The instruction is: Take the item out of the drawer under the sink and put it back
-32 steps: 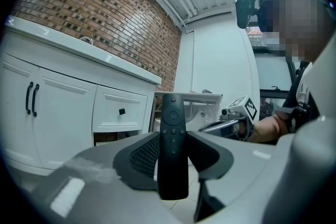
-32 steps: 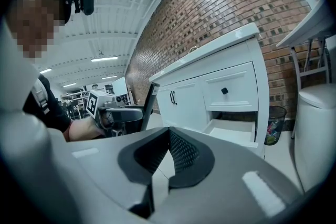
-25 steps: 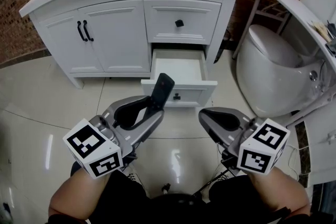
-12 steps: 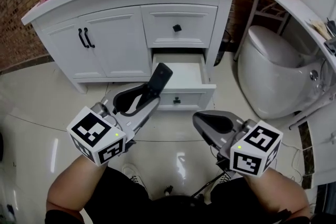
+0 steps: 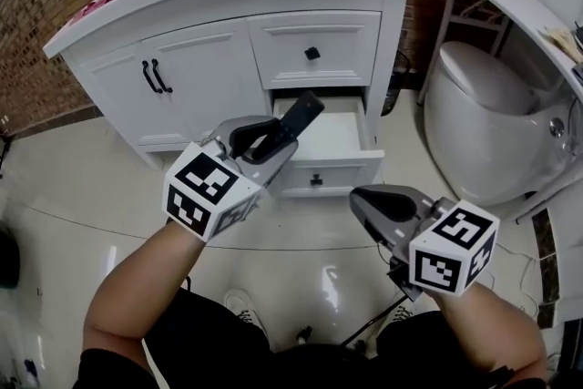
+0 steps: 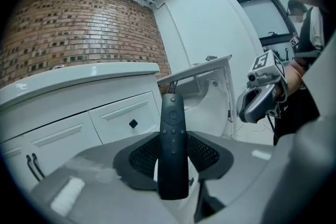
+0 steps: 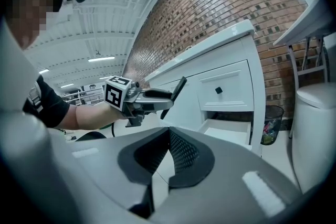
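A: Condition of the vanity cabinet (image 5: 205, 73)?

B: Both doors are closed. The lower drawer (image 5: 337, 170) stands pulled out, and its inside looks bare, ready to receive the item.

A: And the grippers?

B: The left gripper (image 5: 275, 144) hovers just in front of the open drawer. Its jaws pinch the lower end of the remote (image 5: 299, 117), so the button end rises free and leans towards the drawer. The right gripper (image 5: 366, 199) hangs low beside it, jaws pressed together on nothing, clear of the approach path.

A: Next operation?

B: Probably lowering the remote into the drawer, then releasing it.
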